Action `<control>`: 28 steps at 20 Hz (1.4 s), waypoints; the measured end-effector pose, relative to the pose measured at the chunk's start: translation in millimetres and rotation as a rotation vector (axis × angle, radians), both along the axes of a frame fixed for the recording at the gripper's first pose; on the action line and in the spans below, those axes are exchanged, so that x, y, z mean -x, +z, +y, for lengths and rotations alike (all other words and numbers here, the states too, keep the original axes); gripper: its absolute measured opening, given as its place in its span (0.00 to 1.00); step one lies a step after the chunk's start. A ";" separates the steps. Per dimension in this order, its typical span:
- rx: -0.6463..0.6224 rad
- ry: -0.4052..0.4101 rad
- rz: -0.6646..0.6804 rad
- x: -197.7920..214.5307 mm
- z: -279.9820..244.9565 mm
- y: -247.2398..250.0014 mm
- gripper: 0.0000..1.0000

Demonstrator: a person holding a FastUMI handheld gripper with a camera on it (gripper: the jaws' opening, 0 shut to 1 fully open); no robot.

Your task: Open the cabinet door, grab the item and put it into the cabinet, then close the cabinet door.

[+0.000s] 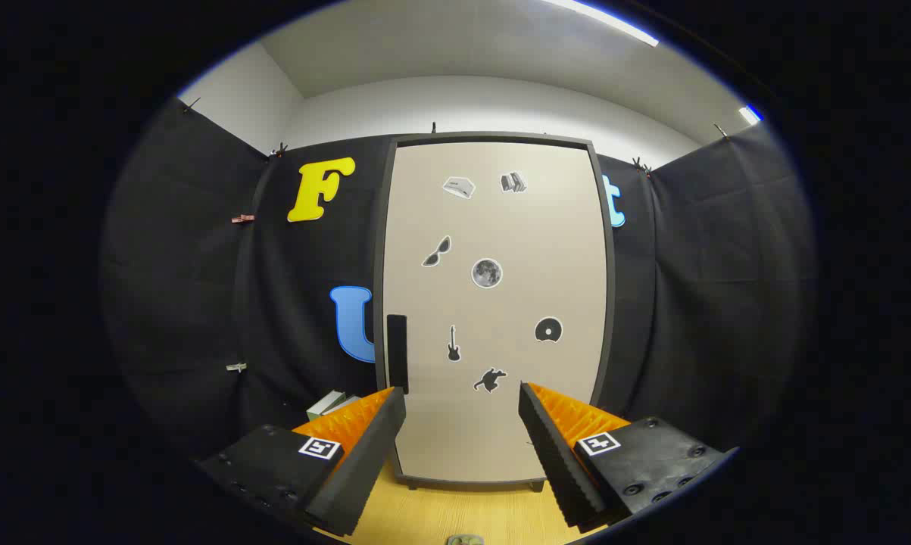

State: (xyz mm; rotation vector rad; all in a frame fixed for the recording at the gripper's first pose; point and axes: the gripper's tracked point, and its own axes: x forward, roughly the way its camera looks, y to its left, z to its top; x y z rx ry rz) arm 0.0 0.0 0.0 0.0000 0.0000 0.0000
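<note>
Beige cabinet door shut, black handle, gripper open

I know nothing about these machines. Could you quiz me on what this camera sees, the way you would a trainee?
1. True or false: the cabinet door is shut.
2. Where is the black handle on the door? A) along its left edge B) in its middle C) along its top
3. What are the gripper fingers holding?

Key: 1. True. 2. A. 3. Nothing; they are spread open, with the wooden tabletop between them and the door beyond.
</note>
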 end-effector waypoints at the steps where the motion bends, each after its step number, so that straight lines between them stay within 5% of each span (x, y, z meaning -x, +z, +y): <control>1: 0.004 -0.008 -0.004 0.2 -1.9 0.6 0.97; 28: 0.031 0.051 0.006 -43.9 45.0 -7.9 0.97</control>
